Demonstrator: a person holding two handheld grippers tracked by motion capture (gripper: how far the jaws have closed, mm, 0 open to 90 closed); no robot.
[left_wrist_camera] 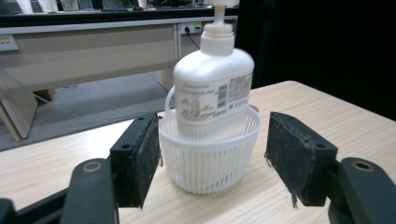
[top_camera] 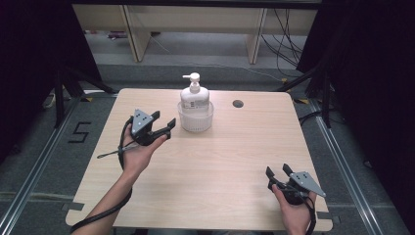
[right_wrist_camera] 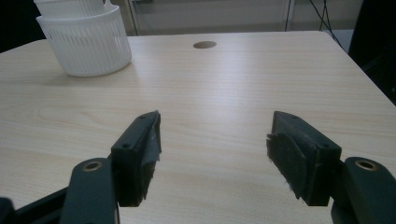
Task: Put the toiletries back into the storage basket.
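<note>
A white pump bottle (top_camera: 195,96) (left_wrist_camera: 212,81) stands upright inside a small white slatted basket (top_camera: 195,120) (left_wrist_camera: 208,158) (right_wrist_camera: 86,44) near the table's far middle. My left gripper (top_camera: 163,124) (left_wrist_camera: 212,161) is open just left of the basket, its jaws spread wider than the basket and empty, with the basket just beyond them. My right gripper (top_camera: 277,173) (right_wrist_camera: 212,149) is open over bare tabletop near the front right corner, holding nothing.
The light wooden table (top_camera: 220,156) has a round cable hole (top_camera: 238,104) (right_wrist_camera: 204,45) at the back right. Behind the table are pale desk legs and cables on the floor. Dark curtains hang on both sides.
</note>
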